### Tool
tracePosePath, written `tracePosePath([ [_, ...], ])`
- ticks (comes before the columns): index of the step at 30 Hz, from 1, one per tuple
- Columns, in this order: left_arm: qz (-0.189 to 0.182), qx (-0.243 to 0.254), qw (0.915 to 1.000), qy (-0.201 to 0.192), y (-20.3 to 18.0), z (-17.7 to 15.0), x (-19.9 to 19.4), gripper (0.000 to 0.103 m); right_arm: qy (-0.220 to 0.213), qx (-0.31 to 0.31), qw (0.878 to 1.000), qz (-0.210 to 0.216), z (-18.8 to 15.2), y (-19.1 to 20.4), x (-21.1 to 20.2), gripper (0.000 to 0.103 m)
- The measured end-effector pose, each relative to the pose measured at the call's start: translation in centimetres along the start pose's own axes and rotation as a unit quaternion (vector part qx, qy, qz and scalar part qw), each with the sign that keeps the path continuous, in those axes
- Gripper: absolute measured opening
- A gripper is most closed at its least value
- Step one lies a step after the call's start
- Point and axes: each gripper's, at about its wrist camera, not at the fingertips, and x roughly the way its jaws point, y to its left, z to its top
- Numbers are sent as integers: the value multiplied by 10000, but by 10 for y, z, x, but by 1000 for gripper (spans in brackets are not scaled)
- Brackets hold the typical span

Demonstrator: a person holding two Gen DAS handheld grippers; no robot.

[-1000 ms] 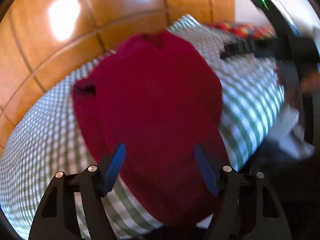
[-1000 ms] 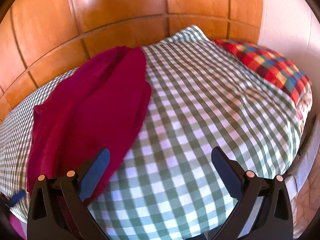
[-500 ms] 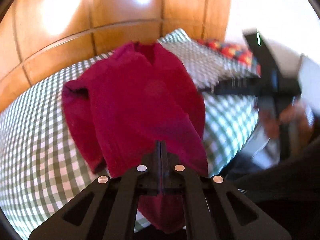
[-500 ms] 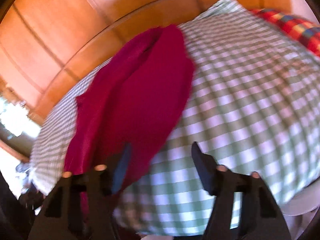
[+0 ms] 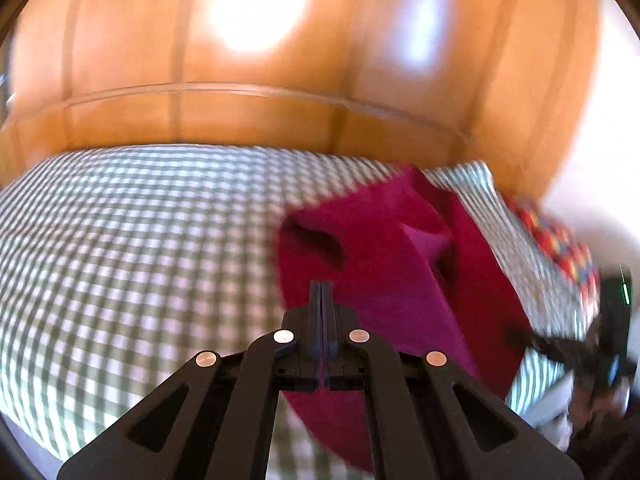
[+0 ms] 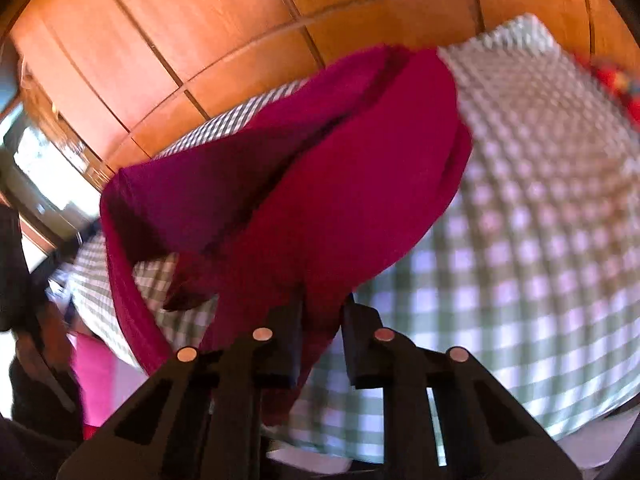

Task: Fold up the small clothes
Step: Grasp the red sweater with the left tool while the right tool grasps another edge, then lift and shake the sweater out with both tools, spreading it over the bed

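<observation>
The red garment (image 6: pixel 328 184) lies on the checked bedcover (image 5: pixel 132 240), its long axis running from lower centre to the upper right of the right wrist frame. The right gripper (image 6: pixel 320 316) pinches its near hem, fabric bunched between the fingers. The left gripper (image 5: pixel 322 300) is pressed together over the garment's lower edge, probably gripping cloth, though blur hides it. Both hold the near end, so the fold would carry it away toward the far collar.

No readable text anywhere.
</observation>
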Motion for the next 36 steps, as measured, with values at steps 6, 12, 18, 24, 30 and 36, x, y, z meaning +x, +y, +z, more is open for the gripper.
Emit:
tracePosePath([
  [6, 894, -629, 9931, -433, 65, 57, -3, 0, -553, -29, 9874, -1480, 29, -62, -38, 9],
  [12, 1712, -968, 9792, -500, 115, 114, 23, 0, -816, 246, 9541, -2873, 78, -142, -54, 8],
  [18, 2221, -977, 9694, -379, 137, 154, 65, 0, -642, 557, 9219, -3780, 134, -217, -35, 8],
  [24, 2403, -1102, 9644, -18, 149, 160, 108, 0, -368, 798, 9176, -3876, 154, -239, -5, 36],
  [30, 1984, -1072, 9740, 237, 151, 121, 97, 0, -502, 628, 9335, -3495, 128, -195, -13, 72],
  [36, 157, -827, 9923, 914, 106, 28, 77, 0, 563, 897, 9937, -355, 46, -114, -7, 76],
])
